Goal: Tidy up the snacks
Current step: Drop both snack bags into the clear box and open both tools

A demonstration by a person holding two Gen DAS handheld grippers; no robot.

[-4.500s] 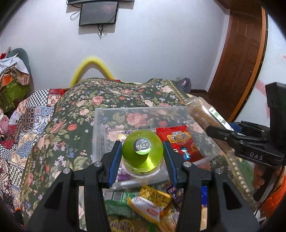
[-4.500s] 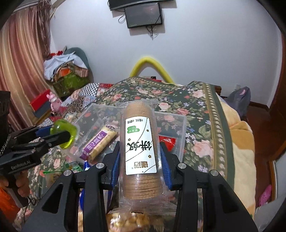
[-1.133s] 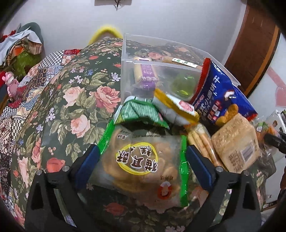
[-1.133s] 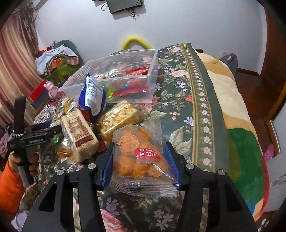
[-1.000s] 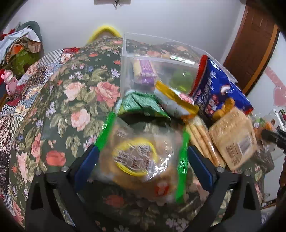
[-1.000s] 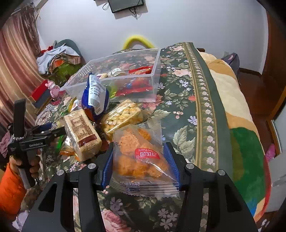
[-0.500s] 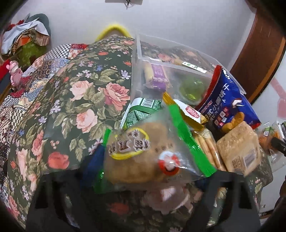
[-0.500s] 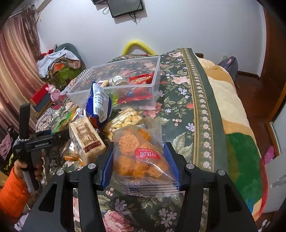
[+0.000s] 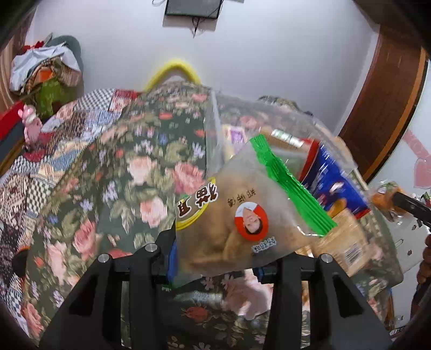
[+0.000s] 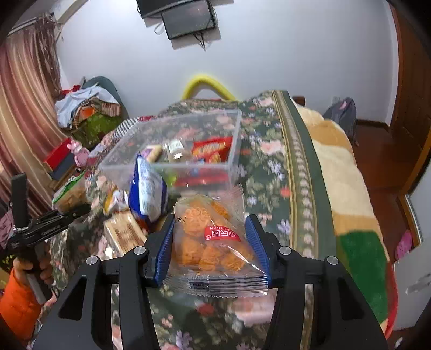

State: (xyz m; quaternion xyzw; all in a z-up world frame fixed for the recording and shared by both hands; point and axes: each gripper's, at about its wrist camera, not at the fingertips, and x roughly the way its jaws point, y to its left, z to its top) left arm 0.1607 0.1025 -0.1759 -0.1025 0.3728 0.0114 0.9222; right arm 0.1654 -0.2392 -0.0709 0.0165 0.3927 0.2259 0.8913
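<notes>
Two snack packets are up off the bed, one in each gripper. The left gripper has just been closing its jaws, and they now pinch a clear packet of brown cakes with a green sealed edge and a round red sticker; the packet tilts up and to the right, above the flowered bedspread. The right gripper has its blue pads pressed narrow against both sides of a clear packet of orange puffs with a red label, held flat and raised over the bedspread's near edge.

Beyond both packets stands the clear plastic bin, open-topped on the bedspread, with a red snack bag, a purple-labelled biscuit roll and a small labelled item inside. Between the bin and the grippers lies the loose heap: a blue and white bag stands upright just in front of the bin, with a brown cracker pack near it.

A hand in an orange sleeve grips the left gripper's handle at the lower left of the right wrist view. Behind the bed is a yellow arch, a white wall with a dark screen, a heap of clothes and striped curtains.
</notes>
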